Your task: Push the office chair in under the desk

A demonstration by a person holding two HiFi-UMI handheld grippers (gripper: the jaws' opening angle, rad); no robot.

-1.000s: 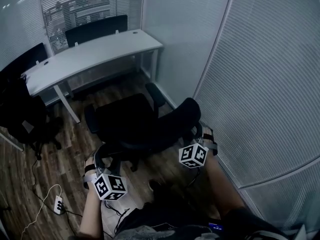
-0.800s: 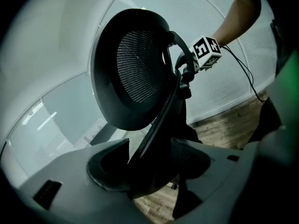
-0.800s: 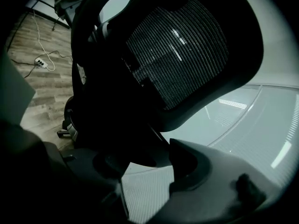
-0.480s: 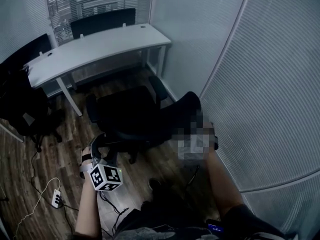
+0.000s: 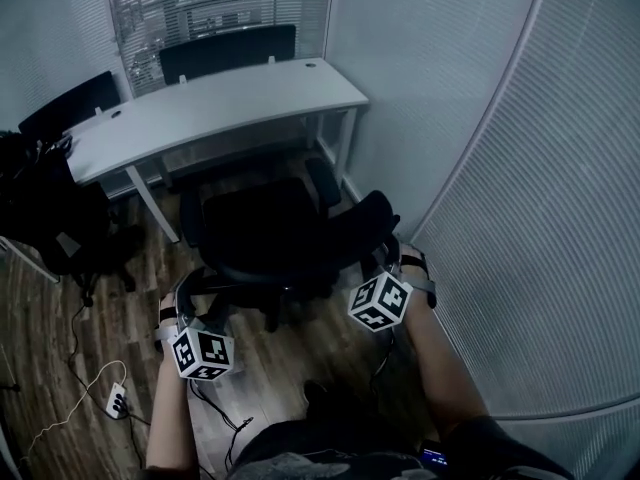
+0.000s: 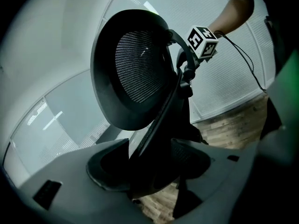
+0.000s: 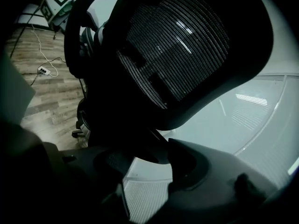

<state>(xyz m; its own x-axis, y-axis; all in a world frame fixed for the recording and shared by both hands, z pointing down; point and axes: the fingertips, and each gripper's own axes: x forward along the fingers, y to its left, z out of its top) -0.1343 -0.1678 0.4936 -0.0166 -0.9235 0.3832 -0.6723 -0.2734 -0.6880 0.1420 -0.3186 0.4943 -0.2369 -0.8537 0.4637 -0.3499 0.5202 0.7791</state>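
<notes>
The black office chair (image 5: 262, 230) stands on the wood floor just in front of the white desk (image 5: 220, 108), with its seat toward the desk. My left gripper (image 5: 197, 286) holds the left edge of the mesh backrest (image 6: 135, 69). In the left gripper view the backrest's frame fills the gap between that gripper's (image 6: 149, 164) jaws. My right gripper (image 5: 387, 255) is at the backrest's right edge. The rim of the backrest (image 7: 182, 41) runs between its (image 7: 147, 164) jaws, and much of that grip is dark.
A second black chair (image 5: 60, 218) stands at the left and a third (image 5: 225, 53) behind the desk. A power strip (image 5: 118, 401) with a white cable lies on the floor at lower left. A glass wall with blinds (image 5: 520, 218) runs close along the right.
The chair and both grippers have moved together toward the desk. The seat now stands close to the desk's front edge.
</notes>
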